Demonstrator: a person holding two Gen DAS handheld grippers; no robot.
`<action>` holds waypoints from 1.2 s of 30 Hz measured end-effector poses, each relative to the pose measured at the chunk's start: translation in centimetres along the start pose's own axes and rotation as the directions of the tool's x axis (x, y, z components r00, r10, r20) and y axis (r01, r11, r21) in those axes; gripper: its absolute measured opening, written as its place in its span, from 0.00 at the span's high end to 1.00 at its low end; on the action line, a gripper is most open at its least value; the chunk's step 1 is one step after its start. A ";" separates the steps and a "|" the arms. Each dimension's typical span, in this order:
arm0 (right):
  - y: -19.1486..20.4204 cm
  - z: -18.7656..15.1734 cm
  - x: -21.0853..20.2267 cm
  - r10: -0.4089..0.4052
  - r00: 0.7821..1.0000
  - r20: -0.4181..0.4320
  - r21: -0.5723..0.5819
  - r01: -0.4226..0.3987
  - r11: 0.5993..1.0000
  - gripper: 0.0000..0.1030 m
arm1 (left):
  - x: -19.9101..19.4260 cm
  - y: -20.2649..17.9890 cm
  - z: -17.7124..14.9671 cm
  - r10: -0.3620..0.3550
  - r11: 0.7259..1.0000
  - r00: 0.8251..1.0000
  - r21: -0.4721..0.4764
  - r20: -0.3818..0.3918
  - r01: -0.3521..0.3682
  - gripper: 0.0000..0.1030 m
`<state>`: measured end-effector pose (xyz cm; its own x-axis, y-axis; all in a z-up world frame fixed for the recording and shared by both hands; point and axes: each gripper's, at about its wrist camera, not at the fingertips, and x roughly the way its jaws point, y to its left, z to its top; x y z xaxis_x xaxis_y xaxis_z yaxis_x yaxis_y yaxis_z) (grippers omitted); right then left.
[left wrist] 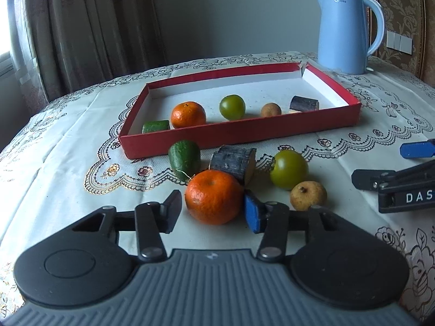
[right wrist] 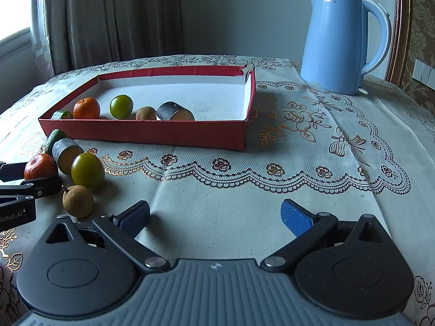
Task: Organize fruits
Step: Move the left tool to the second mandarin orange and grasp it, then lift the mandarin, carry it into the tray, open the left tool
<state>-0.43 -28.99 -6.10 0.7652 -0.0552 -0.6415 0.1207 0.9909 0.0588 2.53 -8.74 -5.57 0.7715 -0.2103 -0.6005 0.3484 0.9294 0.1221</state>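
A red tray [left wrist: 244, 133] [right wrist: 141, 134] holds a cucumber piece [left wrist: 156, 126], a tangerine [left wrist: 188, 114], a green tomato [left wrist: 232, 107], a longan [left wrist: 270, 110] and a dark cut piece [left wrist: 304, 103]. In front of it on the cloth lie a cucumber piece [left wrist: 184, 160], a dark cut piece [left wrist: 233, 164], a green tomato [left wrist: 289, 169], a longan [left wrist: 308, 195] and a tangerine [left wrist: 214, 200]. My left gripper [left wrist: 213, 212] is open with its fingers on either side of this tangerine. My right gripper [right wrist: 214, 218] is open and empty over bare cloth, right of the loose fruit [right wrist: 87, 171].
A blue electric kettle [left wrist: 345, 31] [right wrist: 337, 40] stands behind the tray at the right. The lace tablecloth [right wrist: 299, 168] covers the table. A curtain hangs behind at the left. The right gripper's fingers show in the left wrist view [left wrist: 391, 179].
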 end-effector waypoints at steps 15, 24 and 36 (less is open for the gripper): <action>0.0 0.0 0.0 0.000 1.000 0.000 0.000 0.000 1.000 0.00 | -0.2 -0.2 -0.6 0.002 1.000 0.999 0.005 0.033 -0.002 0.59; 0.0 0.0 0.0 0.000 1.000 0.001 0.001 0.000 1.000 0.00 | -0.3 0.3 -0.6 -0.015 1.000 0.999 -0.023 0.037 0.016 0.60; 0.0 0.0 0.0 0.001 1.000 0.001 0.001 -0.001 1.000 0.00 | -0.6 0.9 -0.6 -0.022 0.998 0.998 -0.052 0.052 0.025 0.60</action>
<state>-0.42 -29.01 -6.11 0.7658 -0.0547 -0.6408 0.1207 0.9909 0.0596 2.03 -7.59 -5.56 0.7900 -0.2463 -0.5614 0.3392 0.9384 0.0655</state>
